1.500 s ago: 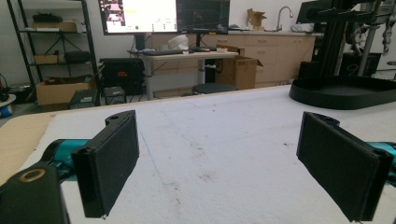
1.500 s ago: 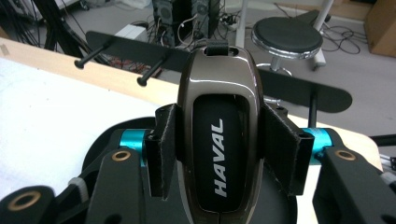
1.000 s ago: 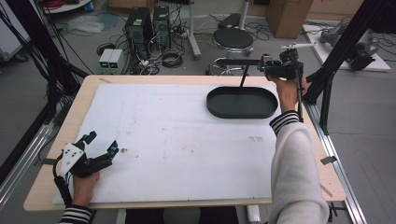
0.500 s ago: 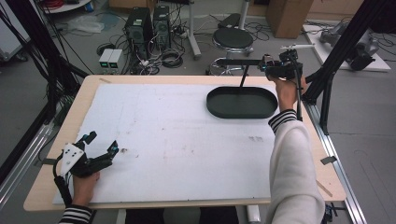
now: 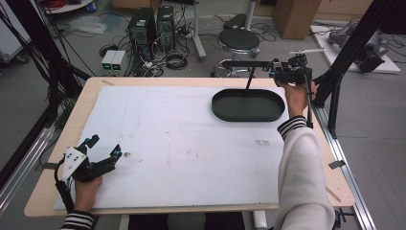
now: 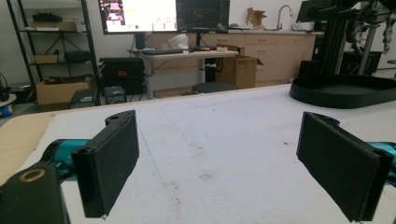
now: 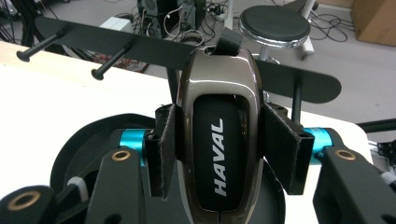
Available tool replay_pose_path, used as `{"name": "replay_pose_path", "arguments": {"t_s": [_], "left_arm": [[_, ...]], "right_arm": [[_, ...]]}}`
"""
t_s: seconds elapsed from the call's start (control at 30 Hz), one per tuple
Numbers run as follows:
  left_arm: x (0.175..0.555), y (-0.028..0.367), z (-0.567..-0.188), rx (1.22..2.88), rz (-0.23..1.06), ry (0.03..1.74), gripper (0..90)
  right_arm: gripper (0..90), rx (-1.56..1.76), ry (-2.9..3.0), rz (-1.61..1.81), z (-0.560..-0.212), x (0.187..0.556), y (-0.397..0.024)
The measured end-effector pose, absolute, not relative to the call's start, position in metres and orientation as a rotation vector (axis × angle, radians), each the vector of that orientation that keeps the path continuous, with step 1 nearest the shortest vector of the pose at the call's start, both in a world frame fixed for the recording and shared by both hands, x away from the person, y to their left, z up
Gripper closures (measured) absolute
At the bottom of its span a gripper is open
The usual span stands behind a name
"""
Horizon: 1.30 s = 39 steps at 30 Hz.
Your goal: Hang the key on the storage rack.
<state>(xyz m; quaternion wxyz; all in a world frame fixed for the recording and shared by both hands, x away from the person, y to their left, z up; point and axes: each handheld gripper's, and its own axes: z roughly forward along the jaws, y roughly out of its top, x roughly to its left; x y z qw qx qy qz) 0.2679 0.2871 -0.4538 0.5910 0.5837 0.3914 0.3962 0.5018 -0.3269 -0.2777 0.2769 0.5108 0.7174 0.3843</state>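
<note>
**Key fob poised at the rack, ready for hanging**

At the near left corner of the counter [image 5: 43,191], left tongs [image 5: 104,146] resting on the white mat [image 5: 191,143], jaws spread wide with nothing between them. Farther out along the right edge, a striped sleeve [image 5: 292,125] stretched toward the far right corner. There, right tongs [image 7: 219,154] clamped on a brown-and-black key fob [image 7: 219,116] marked HAVAL, pads pressing its two long sides. Fob held in the air above the black oval tray [image 5: 249,106], close up to the crossbar [image 7: 140,46] of a thin black rack standing in that tray. Black loop [image 7: 229,44] at the fob's top aimed at the bar, touching or just short of it, hard to tell which. Two knob-ended pegs [image 7: 42,46] [image 7: 112,60] jutting from the bar, left of the fob in the right gripper view.

By the look of it, a matter of hanging the fob by its loop. To do it well: keep the squeeze firm on the glossy shell, line the loop's opening up with a peg's tip, slide it past the knob, and only then ease the grip. Best not to knock the slim upright, likely to rock on its tray.

Beyond the far edge, a round stool [image 5: 238,40] and tangled cables on the floor.
</note>
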Motion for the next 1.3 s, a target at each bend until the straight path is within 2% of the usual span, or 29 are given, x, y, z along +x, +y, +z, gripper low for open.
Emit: {"name": "replay_pose_path", "arguments": {"t_s": [0.53, 0.93, 1.3], "left_arm": [[0.267, 0.287, -0.454, 1.359, 0.928, 0.905, 13.5], [0.267, 0.287, -0.454, 1.356, 0.932, 0.901, 13.5], [0.266, 0.287, -0.454, 1.355, 0.936, 0.898, 13.5]], "right_arm": [[48.1, 1.400, 1.970, 1.005, -0.292, 0.492, -0.337], [48.1, 1.436, 1.970, 1.022, -0.326, 0.485, -0.350], [48.0, 1.436, 1.988, 1.021, -0.338, 0.492, -0.349]]}}
